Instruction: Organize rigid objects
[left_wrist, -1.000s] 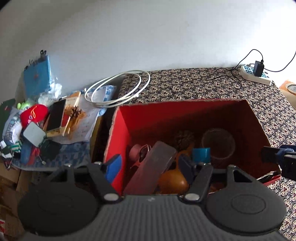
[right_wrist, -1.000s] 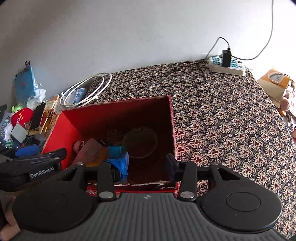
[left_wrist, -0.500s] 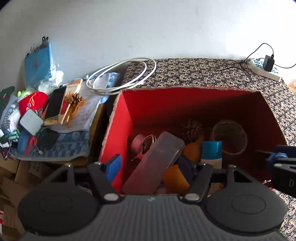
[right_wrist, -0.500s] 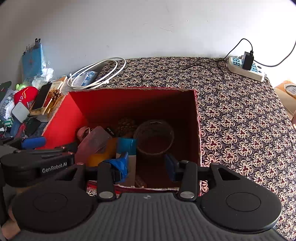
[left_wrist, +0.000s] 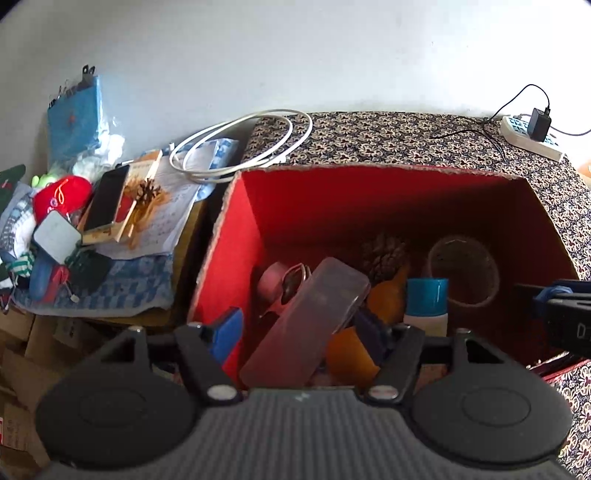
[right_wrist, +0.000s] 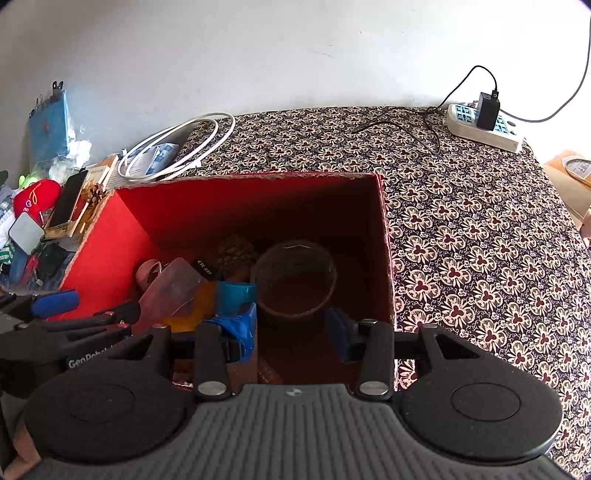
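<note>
A red cardboard box (left_wrist: 369, 170) (right_wrist: 258, 177) stands on the patterned table. Inside lie a translucent pinkish case (left_wrist: 306, 314) (right_wrist: 166, 288), an orange gourd-shaped piece (left_wrist: 388, 295), a blue-capped white bottle (left_wrist: 426, 295) (right_wrist: 234, 291), a pine cone (left_wrist: 386, 251) (right_wrist: 234, 253), a clear glass (left_wrist: 461, 273) (right_wrist: 295, 277) and a pink item (left_wrist: 271, 282). My left gripper (left_wrist: 299, 332) hangs open over the box's near left corner, above the case, not touching it. Open as well, my right gripper (right_wrist: 291, 330) hovers over the near side just before the glass, holding nothing.
A power strip (right_wrist: 484, 127) with a black charger sits at the table's far right corner. A coiled white cable (left_wrist: 240, 147) lies behind the box. Left of the box is a cluttered pile with a phone (left_wrist: 107, 197) and a red cap (left_wrist: 61, 195). Patterned cloth (right_wrist: 480, 240) lies right of the box.
Both grippers have come down closer over the box, so more of its inside shows. The fingers of both keep the same spread, and the things in the box have not moved.
</note>
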